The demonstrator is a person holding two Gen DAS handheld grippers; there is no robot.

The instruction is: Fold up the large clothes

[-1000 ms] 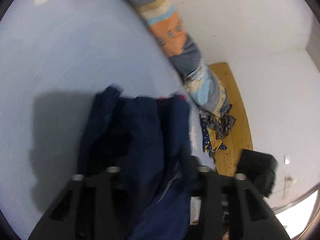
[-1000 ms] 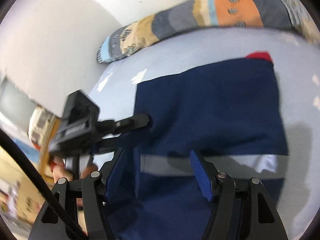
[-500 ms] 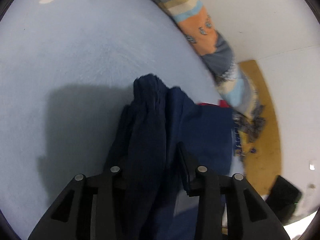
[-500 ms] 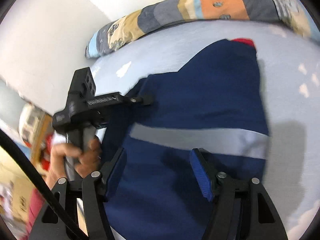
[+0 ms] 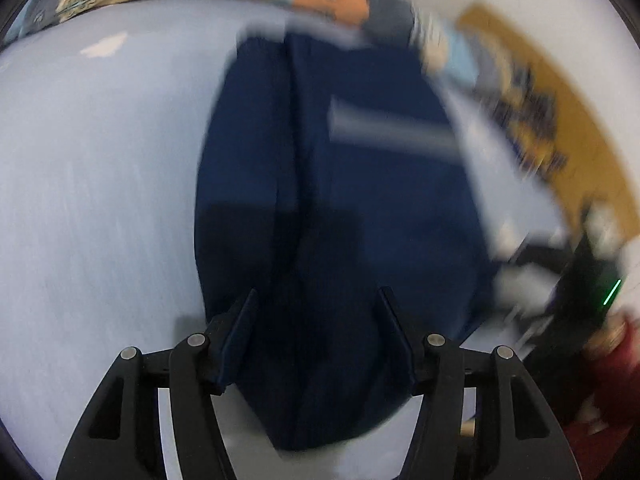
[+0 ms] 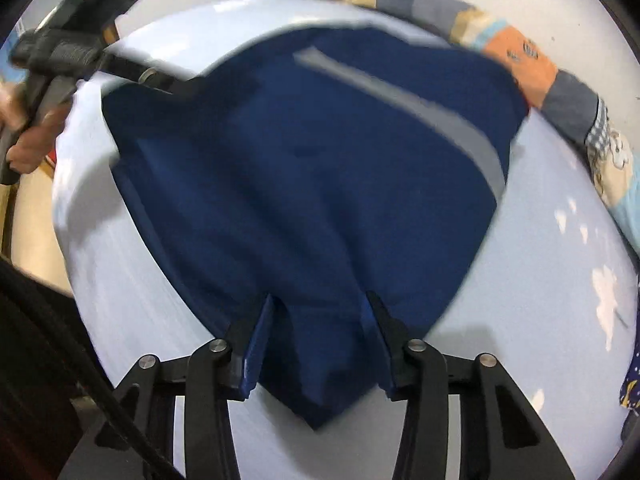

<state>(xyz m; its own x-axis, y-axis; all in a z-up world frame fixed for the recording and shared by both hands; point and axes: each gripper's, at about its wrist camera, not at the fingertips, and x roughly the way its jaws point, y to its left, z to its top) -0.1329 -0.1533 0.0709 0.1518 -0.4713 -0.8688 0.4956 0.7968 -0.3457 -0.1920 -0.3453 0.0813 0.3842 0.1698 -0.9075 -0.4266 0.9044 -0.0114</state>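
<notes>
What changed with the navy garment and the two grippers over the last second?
The left gripper let go of its bunched fold and its fingers are opening. The right gripper is closing over a corner. The navy garment went from hanging bunched to lying spread, grey stripe now slanting. It stays on the blue sheet beside the patchwork quilt.

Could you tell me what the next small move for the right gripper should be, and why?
Probably let the right gripper finish closing on the corner of the navy garment that lies between its fingers. The cloth already lies mostly flat on the pale blue sheet, and the left gripper is opening.
</notes>
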